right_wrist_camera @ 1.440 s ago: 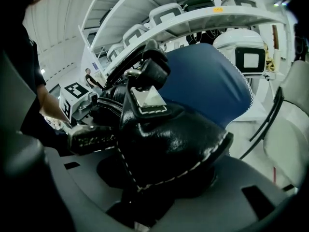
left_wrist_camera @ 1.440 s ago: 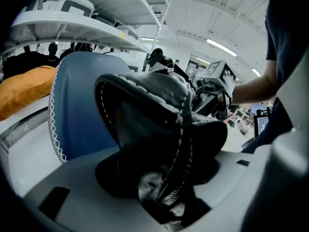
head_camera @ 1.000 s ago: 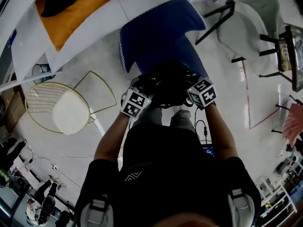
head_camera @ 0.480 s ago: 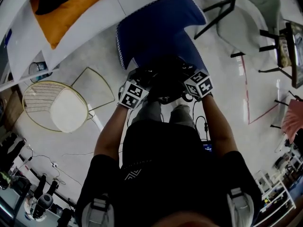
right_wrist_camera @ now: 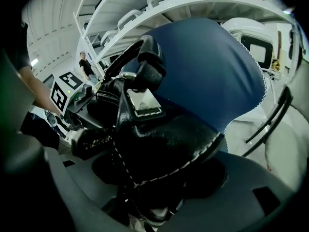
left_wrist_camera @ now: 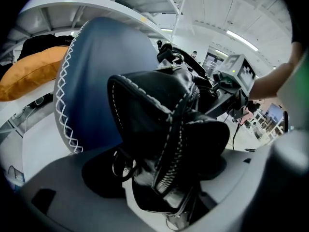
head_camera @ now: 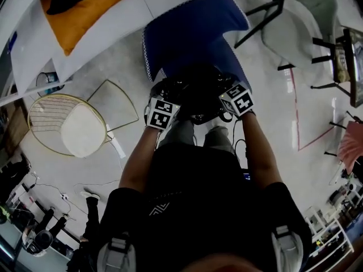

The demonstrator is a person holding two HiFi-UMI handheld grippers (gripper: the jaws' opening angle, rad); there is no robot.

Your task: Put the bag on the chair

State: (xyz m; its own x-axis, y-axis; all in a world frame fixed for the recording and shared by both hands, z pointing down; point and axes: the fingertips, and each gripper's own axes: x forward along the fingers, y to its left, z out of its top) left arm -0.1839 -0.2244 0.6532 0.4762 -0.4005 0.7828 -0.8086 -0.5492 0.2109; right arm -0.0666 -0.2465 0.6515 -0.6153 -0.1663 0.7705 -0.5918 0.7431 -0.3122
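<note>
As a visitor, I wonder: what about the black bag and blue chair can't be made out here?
- Whether the bag rests on the seat of the chair: in the head view the bag itself covers it; in the gripper views the bag fills them.
- Jaws of the left gripper and right gripper, just opening with the bag's ends between them: in the head view the marker cubes hide them.
- Chair legs: in the head view, under the seat and the person.

Black white-stitched bag (head_camera: 195, 92) — on blue chair (head_camera: 193, 33).
</note>
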